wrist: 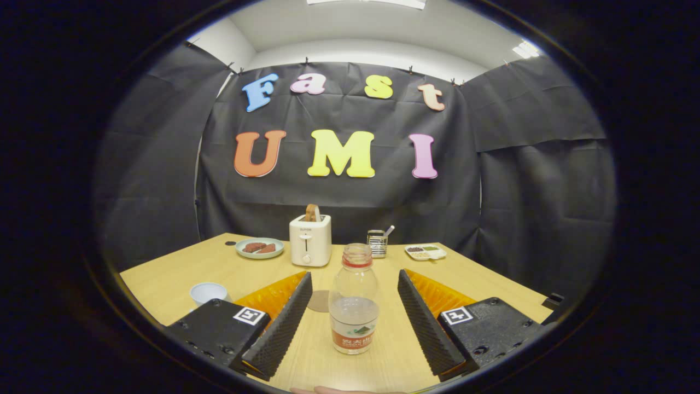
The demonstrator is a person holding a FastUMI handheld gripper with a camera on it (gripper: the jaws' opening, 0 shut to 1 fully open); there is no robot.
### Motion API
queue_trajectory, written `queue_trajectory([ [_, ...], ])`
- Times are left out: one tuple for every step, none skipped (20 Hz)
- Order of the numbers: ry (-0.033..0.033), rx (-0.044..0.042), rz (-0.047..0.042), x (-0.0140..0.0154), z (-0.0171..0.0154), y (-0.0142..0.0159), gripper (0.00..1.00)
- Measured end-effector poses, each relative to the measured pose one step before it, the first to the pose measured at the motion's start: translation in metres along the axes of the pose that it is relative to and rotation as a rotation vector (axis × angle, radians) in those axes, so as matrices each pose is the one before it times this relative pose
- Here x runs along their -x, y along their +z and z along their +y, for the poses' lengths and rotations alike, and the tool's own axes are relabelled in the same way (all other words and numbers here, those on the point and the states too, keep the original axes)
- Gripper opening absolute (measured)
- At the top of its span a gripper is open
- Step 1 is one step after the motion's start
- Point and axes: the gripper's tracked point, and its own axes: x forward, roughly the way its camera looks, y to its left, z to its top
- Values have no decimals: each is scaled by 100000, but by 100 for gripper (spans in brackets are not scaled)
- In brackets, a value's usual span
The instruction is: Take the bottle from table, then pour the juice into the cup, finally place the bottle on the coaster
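Note:
A clear plastic bottle (354, 306) with no cap stands upright on the wooden table (175, 273), partly filled with liquid and wrapped in a red and white label. It sits between my two fingers, with a gap on each side. My gripper (354, 314) is open around it. A round brown coaster (319, 301) lies flat just behind the bottle, beside the left finger. A white cup (208, 293) stands further left, beyond the left finger.
A white toaster (310, 239) with a slice of bread stands at the back middle. A green plate (260, 248) with food lies left of it. A small metal holder (377, 243) and a white divided tray (425, 251) sit back right.

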Motion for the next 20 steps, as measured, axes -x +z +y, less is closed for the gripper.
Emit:
queue_trajectory([
  [-33, -45, 31, -361, 28, -556, 100],
  [309, 43, 82, -316, 71, -638, 100],
  [177, -40, -200, -223, 120, -421, 100],
  [-295, -210, -790, -234, -102, -385, 100],
  [-274, -471, -993, -171, -68, -290, 100],
  [-120, -523, -859, -87, -111, -333, 100],
  [21, -880, -614, -167, -56, -257, 100],
  [6, -788, -309, -175, -17, -367, 100],
  [-310, -635, -116, -174, -104, -226, 100],
  [-331, -486, 292, -220, -66, -415, 100],
  [-234, -260, 433, -268, -4, -254, 100],
  [-533, 217, 859, -324, -42, -461, 100],
  [-251, 629, 1270, -215, -16, -346, 100],
  [140, 1017, 904, -370, 166, -361, 100],
  [249, 1211, 781, -269, 140, -265, 100],
  [-188, 1144, 418, -258, 88, -226, 100],
  [-483, 1207, 604, -239, -47, -229, 100],
  [-516, 709, 325, -147, -41, -346, 100],
  [-757, 417, 82, -264, -71, -159, 100],
  [-663, 247, -157, -292, -133, -130, 100],
])
